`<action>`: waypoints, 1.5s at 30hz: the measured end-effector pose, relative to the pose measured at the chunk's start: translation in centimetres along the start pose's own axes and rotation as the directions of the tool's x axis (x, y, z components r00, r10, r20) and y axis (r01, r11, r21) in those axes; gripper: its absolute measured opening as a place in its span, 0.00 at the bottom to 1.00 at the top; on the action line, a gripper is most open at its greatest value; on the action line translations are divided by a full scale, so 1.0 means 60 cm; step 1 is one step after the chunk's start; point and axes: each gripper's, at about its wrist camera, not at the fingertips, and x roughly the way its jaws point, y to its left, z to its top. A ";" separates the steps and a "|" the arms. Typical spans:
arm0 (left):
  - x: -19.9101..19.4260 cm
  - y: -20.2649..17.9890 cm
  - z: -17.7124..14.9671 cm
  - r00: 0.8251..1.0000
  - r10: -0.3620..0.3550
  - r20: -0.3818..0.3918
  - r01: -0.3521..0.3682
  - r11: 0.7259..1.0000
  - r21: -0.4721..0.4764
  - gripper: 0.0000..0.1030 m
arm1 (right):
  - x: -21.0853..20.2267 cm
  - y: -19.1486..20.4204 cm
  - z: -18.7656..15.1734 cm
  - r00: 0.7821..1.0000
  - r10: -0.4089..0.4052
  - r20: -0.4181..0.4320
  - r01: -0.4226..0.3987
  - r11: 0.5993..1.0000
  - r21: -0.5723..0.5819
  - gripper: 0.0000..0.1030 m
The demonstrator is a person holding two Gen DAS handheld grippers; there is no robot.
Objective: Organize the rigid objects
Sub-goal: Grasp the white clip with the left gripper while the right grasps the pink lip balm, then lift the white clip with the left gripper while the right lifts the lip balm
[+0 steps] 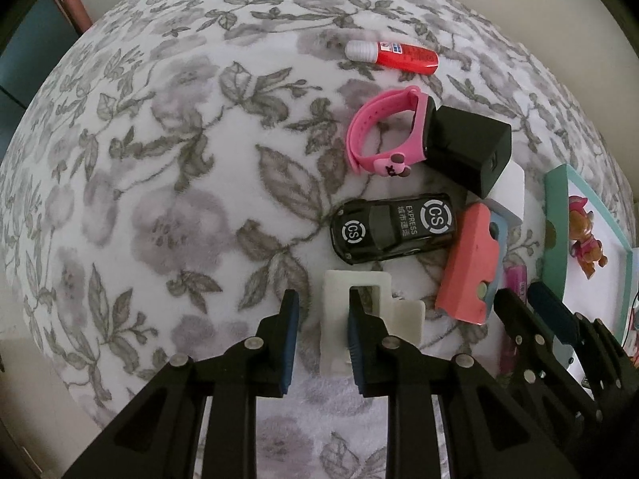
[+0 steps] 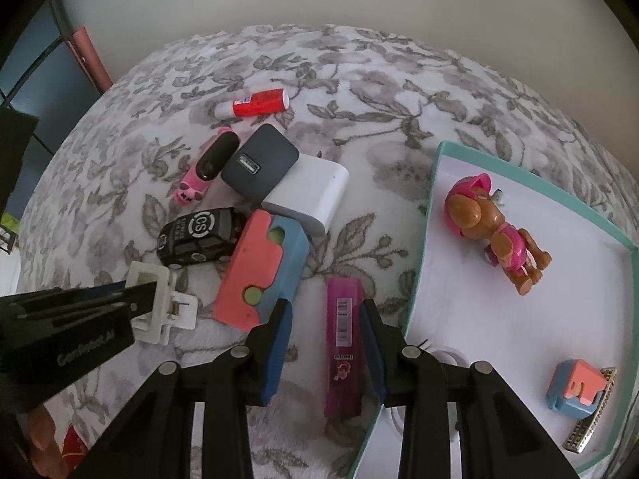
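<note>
The left hand-held gripper (image 1: 323,297) points down at a white clip (image 1: 405,317) on the flowery cloth (image 1: 179,199). Its 2 fingers are close, with a small gap. 1 side of the clip sits in that gap. The right finger is at the clip's hole, and cloth shows beside the left finger. I cannot tell if it is pinching the clip. In the right wrist view, its black body reads "GenRobot.AI".

At 12 o'clock from the clip lies a black car (image 1: 393,227). Its top has "CS" in 2 white rings, the word "EXPRESS" and some Chinese signs. At 12 o'clock from the car is a pink watch (image 1: 367,127), touching a black charger (image 1: 467,147). The black charger leans on a white charger (image 2: 307,191). Further at 12 o'clock lies a red tube (image 1: 393,54) with a white cap; its label is too small to read. At 3 o'clock from the car is a pink-and-blue block (image 1: 469,263).

The right hand-held gripper (image 2: 326,305) is spread around a pink box (image 2: 343,343) with a barcode. The box lies near the right finger, with a gap on the left. At 3 o'clock is a teal tray (image 2: 423,247), holding a pup toy (image 2: 495,231) and a small block (image 2: 575,391).
</note>
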 end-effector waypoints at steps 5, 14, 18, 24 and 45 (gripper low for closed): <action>-0.004 0.007 -0.001 1.000 -0.003 -0.002 0.003 1.000 -0.003 0.23 | 0.016 0.004 0.005 0.999 -0.029 -0.016 0.029 0.999 -0.025 0.35; -0.003 0.007 0.001 1.000 -0.001 -0.007 0.001 1.000 -0.008 0.23 | 0.020 0.004 0.008 0.999 -0.015 -0.035 0.014 0.999 -0.029 0.28; 0.000 0.008 0.000 1.000 0.003 -0.007 -0.003 1.000 -0.006 0.23 | 0.018 0.002 -0.001 0.999 0.013 -0.053 -0.013 1.000 -0.010 0.23; 0.001 0.004 0.001 1.000 0.013 -0.007 -0.013 1.000 0.010 0.23 | 0.016 0.015 -0.016 0.998 -0.018 -0.067 0.015 0.999 -0.050 0.21; -0.001 -0.002 -0.003 0.999 0.049 0.020 -0.050 0.998 0.046 0.23 | 0.007 0.054 -0.067 0.995 -0.090 -0.036 0.086 0.991 -0.102 0.21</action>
